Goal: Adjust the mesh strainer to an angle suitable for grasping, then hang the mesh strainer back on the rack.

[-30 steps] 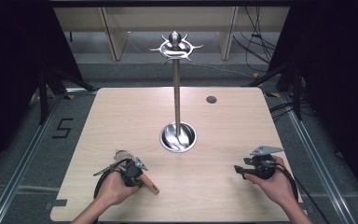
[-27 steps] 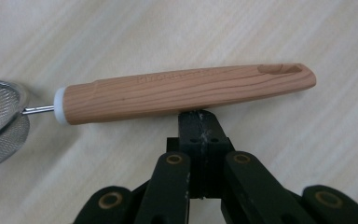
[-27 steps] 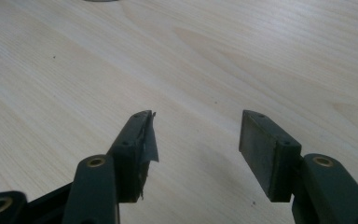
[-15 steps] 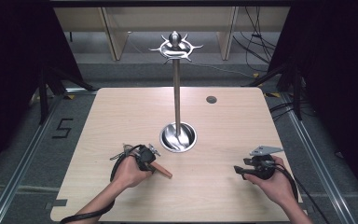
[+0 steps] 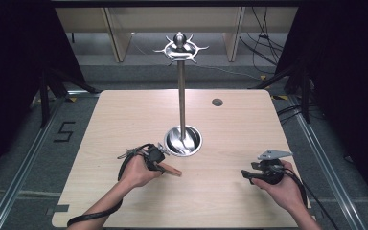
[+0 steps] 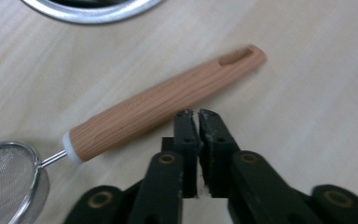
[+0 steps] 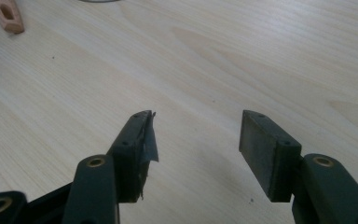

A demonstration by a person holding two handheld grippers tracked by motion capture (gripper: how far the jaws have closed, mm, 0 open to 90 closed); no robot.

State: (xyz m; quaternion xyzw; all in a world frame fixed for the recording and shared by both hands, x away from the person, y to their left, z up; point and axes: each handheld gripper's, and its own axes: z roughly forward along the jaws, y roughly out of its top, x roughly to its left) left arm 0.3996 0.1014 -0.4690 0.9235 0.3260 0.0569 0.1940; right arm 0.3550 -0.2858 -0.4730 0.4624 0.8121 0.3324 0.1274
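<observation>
A small strainer with a wooden handle [image 5: 170, 170] lies on the table just in front of the stand's round base [image 5: 184, 140]. In the left gripper view the handle [image 6: 168, 105] runs slantwise past the tips, and the mesh bowl [image 6: 7, 179] sits at the lower left. My left gripper [image 5: 159, 162] [image 6: 196, 115] hovers at the handle's near side. Its jaws have just been opening to a thin slit, with nothing between them. My right gripper [image 5: 245, 174] [image 7: 196, 128] rests open and empty at the table's right front.
A tall metal stand [image 5: 181, 96] with a ring of hooks [image 5: 180, 47] on top rises from the table's middle. Its base rim [image 6: 88, 11] lies close beyond the strainer. A dark hole [image 5: 217, 102] marks the far right of the tabletop. The handle's end [image 7: 7, 14] shows far off.
My left hand has moved right and away, toward the stand's base, and the strainer has shifted along with it. The right hand has kept still.
</observation>
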